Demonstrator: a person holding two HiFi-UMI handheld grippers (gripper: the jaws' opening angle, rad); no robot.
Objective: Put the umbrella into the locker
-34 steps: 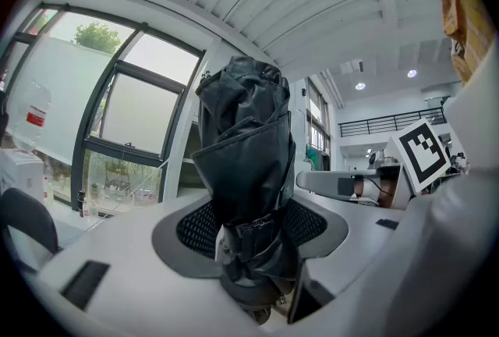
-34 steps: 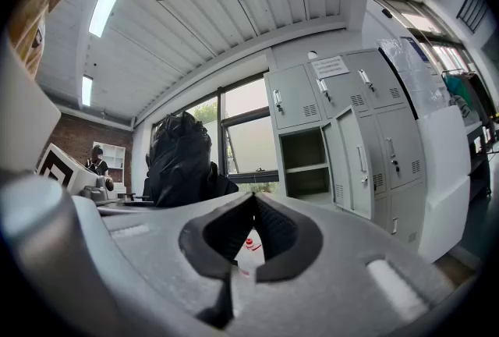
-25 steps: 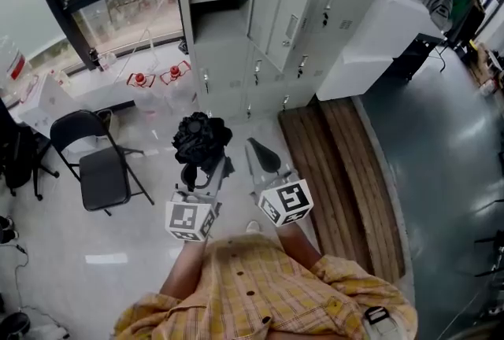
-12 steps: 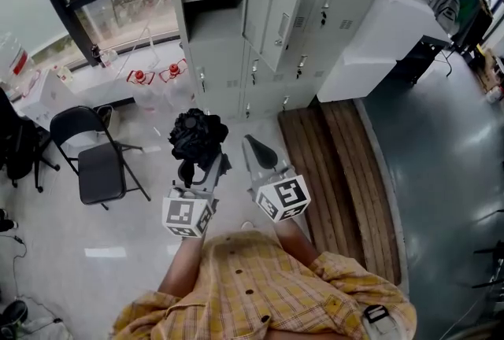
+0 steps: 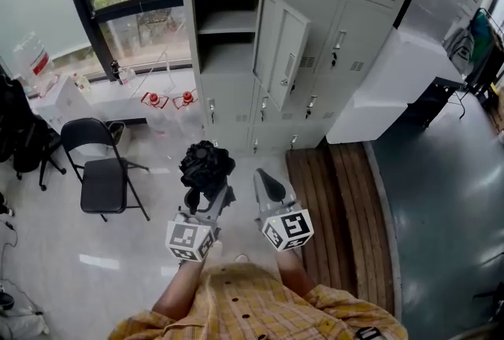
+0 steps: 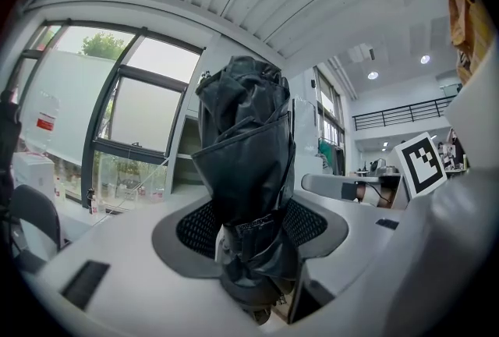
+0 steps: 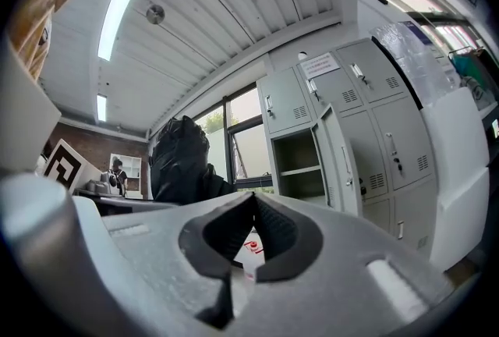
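I'm holding the folded umbrella clamped upright in the left gripper at centre frame, right gripper shut and empty beside it, so I'm judging the next move is reaching to the open locker at top centre.

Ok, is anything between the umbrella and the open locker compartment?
Nothing visible does. The left gripper holds the folded umbrella, facing the open locker across bare floor. Its door hangs to the right of the opening; the folding chair stands off to the left.
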